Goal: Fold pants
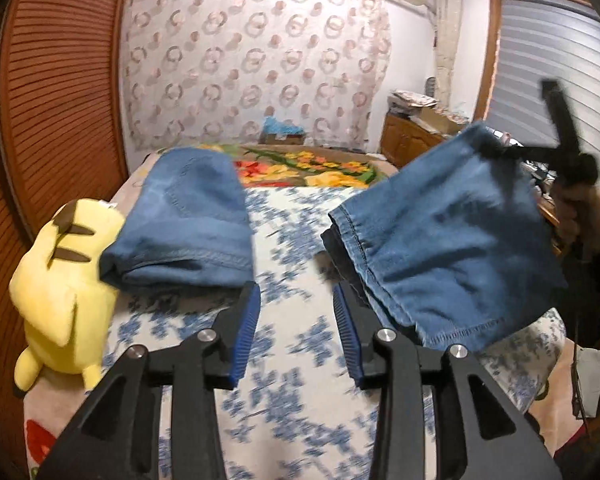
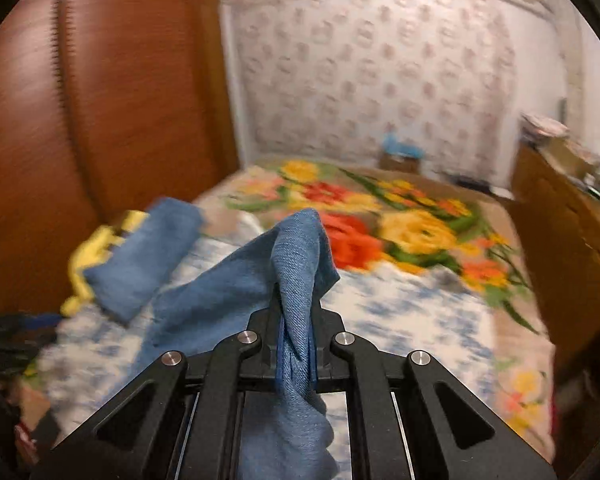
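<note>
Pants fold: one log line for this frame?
left gripper: open, empty | right gripper: shut on pants, lifted | plush toy: beside folded denim

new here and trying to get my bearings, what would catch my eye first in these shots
First, the blue denim pants, a bunch of them clamped in the shut right gripper and lifted off the bed. Next, the yellow plush toy at the bed's left edge, against another piece of denim. The left gripper is open and holds nothing.
</note>
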`<act>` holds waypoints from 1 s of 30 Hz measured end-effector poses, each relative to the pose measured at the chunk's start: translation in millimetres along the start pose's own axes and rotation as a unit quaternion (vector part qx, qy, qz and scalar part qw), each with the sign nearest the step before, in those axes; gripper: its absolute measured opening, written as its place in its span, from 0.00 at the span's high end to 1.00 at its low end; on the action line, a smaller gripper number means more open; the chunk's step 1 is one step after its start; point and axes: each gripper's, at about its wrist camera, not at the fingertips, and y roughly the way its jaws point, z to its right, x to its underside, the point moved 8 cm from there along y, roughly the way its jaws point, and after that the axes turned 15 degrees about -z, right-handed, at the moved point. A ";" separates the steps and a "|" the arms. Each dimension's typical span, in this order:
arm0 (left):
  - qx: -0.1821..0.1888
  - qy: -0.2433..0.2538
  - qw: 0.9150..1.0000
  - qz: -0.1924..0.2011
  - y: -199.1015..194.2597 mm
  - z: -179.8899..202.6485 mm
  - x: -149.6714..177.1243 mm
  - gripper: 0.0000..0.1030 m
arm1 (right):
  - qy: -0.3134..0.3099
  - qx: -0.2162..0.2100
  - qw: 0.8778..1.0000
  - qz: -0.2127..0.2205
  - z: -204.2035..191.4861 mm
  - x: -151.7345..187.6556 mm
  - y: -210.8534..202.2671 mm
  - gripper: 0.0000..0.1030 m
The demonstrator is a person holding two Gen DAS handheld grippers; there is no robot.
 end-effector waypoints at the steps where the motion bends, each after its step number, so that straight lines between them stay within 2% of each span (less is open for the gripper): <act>1: 0.001 0.003 1.000 0.003 1.5 6.8 -3.1 0.64 | 0.010 0.012 1.000 -0.012 18.3 4.0 8.2 0.95; 6: 0.016 0.022 1.000 0.000 13.1 37.1 -13.8 0.64 | 0.059 0.042 0.996 -0.055 83.9 31.0 46.5 0.93; 9: 0.023 0.039 0.999 -0.007 23.9 57.7 -16.6 0.64 | 0.074 0.051 0.994 -0.070 98.6 42.2 58.1 0.84; 11: 0.031 0.048 0.998 -0.011 29.4 71.8 -17.0 0.64 | 0.082 0.066 0.990 -0.097 106.8 53.0 64.9 0.80; 16: 0.044 0.065 0.997 -0.023 43.8 101.7 -16.7 0.64 | 0.080 0.062 0.990 -0.101 109.4 84.8 55.9 0.72; 22: 0.055 0.080 0.995 -0.033 54.9 132.0 -16.2 0.64 | 0.066 0.023 0.993 -0.097 88.4 130.1 42.8 0.64; 26: 0.060 0.090 0.993 -0.042 62.2 149.4 -15.8 0.64 | 0.062 0.025 0.993 -0.097 79.0 150.2 40.6 0.58; 30: 0.065 0.103 0.991 -0.047 67.9 165.8 -14.6 0.64 | 0.076 0.025 0.992 -0.097 78.0 166.3 39.6 0.56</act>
